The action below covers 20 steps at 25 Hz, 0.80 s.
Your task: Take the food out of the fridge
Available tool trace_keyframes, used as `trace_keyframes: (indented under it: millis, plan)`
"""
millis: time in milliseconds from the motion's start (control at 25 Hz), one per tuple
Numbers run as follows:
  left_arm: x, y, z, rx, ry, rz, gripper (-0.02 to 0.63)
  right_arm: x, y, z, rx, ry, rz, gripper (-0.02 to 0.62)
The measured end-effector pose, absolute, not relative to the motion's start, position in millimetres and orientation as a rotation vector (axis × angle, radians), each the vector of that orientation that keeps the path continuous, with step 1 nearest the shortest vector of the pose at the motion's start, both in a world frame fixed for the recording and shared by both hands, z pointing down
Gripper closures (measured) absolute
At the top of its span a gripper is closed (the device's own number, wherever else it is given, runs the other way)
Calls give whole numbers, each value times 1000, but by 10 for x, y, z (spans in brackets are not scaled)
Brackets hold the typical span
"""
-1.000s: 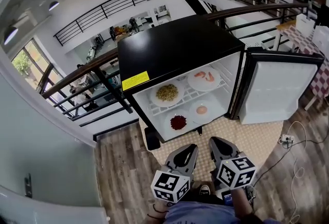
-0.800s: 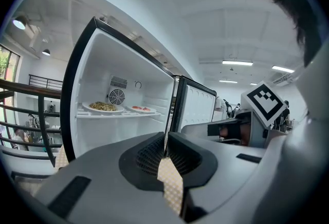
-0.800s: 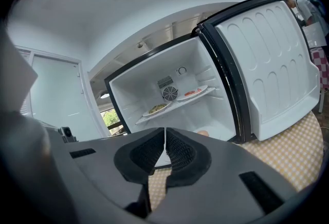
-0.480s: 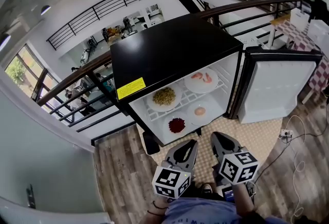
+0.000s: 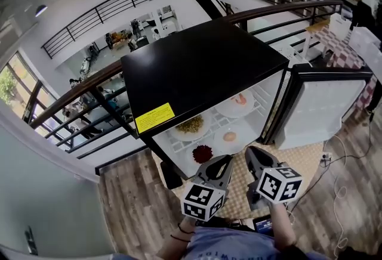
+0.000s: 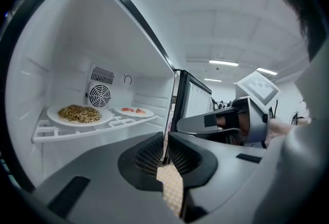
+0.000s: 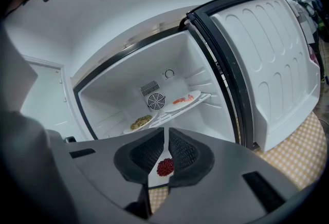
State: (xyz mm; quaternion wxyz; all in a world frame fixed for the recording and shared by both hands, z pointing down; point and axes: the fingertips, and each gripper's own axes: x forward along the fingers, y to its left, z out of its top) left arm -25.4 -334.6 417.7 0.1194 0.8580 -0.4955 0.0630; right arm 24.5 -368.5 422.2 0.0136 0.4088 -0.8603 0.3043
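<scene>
- A black mini fridge (image 5: 203, 68) stands on a wood-plank floor (image 5: 128, 193), on an upper level with a dark railing (image 5: 89, 83) that overlooks a lower hall.
- Nearest, the left hand-held gripper (image 5: 222, 164) and the right hand-held gripper (image 5: 253, 156) are side by side over a beige checked mat (image 5: 239, 187). Both point at the open fridge.
- Each has its jaws closed together with nothing gripped. The right gripper view shows only a thin slit between them.
- Just beyond the tips, a plate of dark red food (image 5: 202, 153) sits on the fridge's lower level. A plate with a pale orange piece (image 5: 230, 136) sits beside it.
- Above them, on the white wire shelf (image 6: 77, 130), a plate of brownish noodle-like food (image 6: 79, 113) sits in front of the round fan grille. A plate of pink shrimp-like pieces (image 6: 135, 111) lies to its right.
- The white-lined fridge door (image 5: 322, 113) hangs wide open at the right.
- A yellow label (image 5: 154, 118) is on the fridge's top front edge.
</scene>
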Motion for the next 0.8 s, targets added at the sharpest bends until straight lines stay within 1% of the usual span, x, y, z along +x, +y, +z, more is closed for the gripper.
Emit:
trace_keyframes:
  millis: [160, 280, 440, 520, 800]
  plan:
    - [-336, -3496, 4145, 2518, -1439, 166, 583, 201, -3990, 4181, 1305, -2674, 1030, 563]
    - [-372, -3600, 4095, 2539, -1424, 153, 583, 140, -4232, 4132, 1331, -2670, 1062, 480]
    - [-384, -3674, 4032, 2569, -1403, 148, 583, 97, -4536, 4142, 1420, -2628, 1124, 450]
    - [-380, -3685, 4022, 2581, -1389, 151, 583, 89, -4671, 4172, 1465, -2598, 1193, 427]
    - [-362, -3760, 4046, 2594, -1361, 161, 583, 143, -5058, 4322, 1605, -2471, 1403, 378]
